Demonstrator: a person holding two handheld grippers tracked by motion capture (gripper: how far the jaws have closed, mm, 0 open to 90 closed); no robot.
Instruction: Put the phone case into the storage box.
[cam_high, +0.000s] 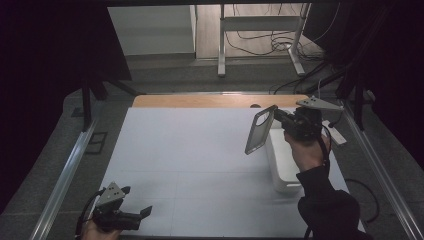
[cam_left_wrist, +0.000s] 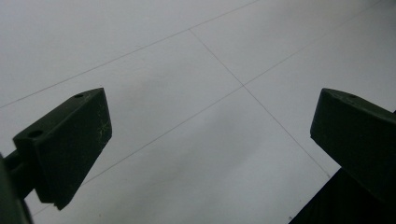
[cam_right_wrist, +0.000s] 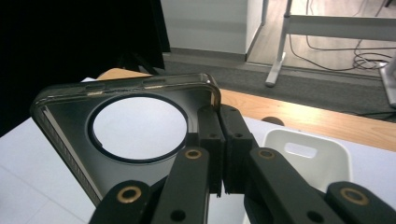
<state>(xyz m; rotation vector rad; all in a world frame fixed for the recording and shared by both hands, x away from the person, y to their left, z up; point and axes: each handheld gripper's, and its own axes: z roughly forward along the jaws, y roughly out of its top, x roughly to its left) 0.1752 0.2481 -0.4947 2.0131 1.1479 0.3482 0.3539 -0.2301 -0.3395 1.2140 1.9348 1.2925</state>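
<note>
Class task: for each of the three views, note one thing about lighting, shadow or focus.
High view: dim, black at both sides, brightest on the floor beyond the table. Left gripper view: a soft shadow crosses the white surface; jaws slightly soft. Right gripper view: the phone case rim catches a glint; black at upper left.

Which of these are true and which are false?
1. The right hand-held gripper is shut on the phone case. True.
2. The phone case lies flat on the table. False: it is held up in the air, above the table.
3. The left hand-held gripper has its jaws open with nothing between them. True.
4. A white bin sits under the left hand-held gripper. False: it sits near the right one.
</note>
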